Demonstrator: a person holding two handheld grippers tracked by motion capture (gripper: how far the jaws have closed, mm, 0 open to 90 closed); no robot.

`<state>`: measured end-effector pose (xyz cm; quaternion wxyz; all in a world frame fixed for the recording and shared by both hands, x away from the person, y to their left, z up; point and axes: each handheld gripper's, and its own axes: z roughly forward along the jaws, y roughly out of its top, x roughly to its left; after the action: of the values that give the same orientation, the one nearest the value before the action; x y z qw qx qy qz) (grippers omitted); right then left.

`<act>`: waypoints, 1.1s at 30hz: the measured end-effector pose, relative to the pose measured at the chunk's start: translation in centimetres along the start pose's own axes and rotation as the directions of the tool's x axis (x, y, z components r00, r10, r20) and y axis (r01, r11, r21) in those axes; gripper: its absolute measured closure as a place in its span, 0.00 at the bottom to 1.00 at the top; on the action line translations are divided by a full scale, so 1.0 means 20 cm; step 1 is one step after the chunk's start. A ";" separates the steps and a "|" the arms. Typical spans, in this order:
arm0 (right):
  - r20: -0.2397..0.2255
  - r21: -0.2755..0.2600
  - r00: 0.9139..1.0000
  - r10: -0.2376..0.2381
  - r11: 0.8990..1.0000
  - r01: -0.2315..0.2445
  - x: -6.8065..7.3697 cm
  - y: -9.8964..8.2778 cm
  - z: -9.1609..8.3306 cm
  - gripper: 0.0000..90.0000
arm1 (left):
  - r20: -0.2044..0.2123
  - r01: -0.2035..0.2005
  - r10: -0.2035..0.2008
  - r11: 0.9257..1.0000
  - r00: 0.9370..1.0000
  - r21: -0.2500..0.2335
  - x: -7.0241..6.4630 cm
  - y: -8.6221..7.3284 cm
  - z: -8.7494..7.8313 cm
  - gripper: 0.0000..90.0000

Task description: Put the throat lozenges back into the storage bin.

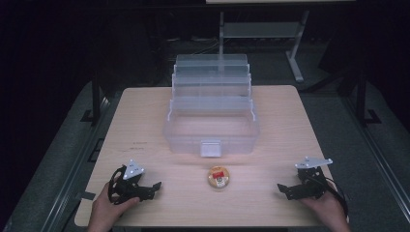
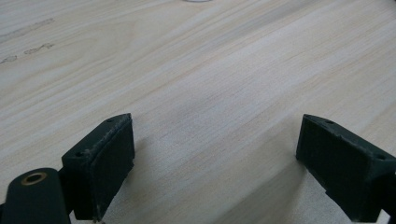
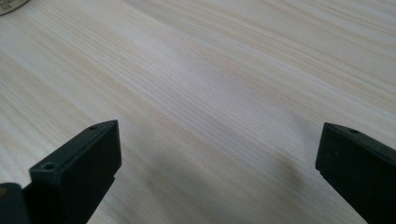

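Left claw (image 1: 155, 186) rested low on the bench (image 1: 145, 116) near the front left corner, held in the left hand (image 1: 107, 209), aimed rightward toward the middle. Spread wide, nothing between the jaws; in the left gripper view, just bare wood grain between the two black pads (image 2: 105, 163). Touched nothing but perhaps the bench top itself; contact could not be told.

Further right, at the front centre, lay a small round tin (image 1: 218, 177), flat on the bench, lid up, with a red-and-pale label. Round, so no long axis to speak of; label text too small to read, so facing could not be judged. Sat well apart from both claws, roughly midway between them, just in front of the latch (image 1: 211, 148) of a clear plastic box (image 1: 211, 126). Box stood open at bench centre, tiered trays stepped back behind it.

Right claw (image 1: 282, 188) rested near the front right corner, held in the right hand (image 1: 329, 208), aimed leftward toward the tin. Also spread wide and empty; in the right gripper view, bare wood between the pads (image 3: 79, 172), and the tin's edge (image 3: 11, 5) at the top left corner.
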<state>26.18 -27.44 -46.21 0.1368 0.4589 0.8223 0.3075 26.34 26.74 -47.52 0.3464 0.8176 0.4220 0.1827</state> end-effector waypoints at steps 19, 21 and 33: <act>-0.051 0.015 0.997 -0.052 0.998 0.053 0.05 0.07 -0.01 0.00 | 0.000 0.000 0.000 1.000 1.000 0.000 0.00 0.00 0.00 0.12; -0.055 0.014 0.997 -0.058 0.998 0.058 0.06 0.08 -0.01 0.00 | 0.000 0.000 0.000 1.000 1.000 0.000 0.00 0.00 0.00 0.12; -0.077 0.011 0.993 -0.089 0.996 0.090 0.10 0.13 -0.01 0.00 | 0.000 0.000 0.000 1.000 1.000 0.000 0.00 0.00 0.00 0.12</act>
<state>26.79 -24.76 -44.31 0.1154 0.4103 0.8490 0.3122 26.34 26.74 -47.51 0.3462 0.8178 0.4219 0.1828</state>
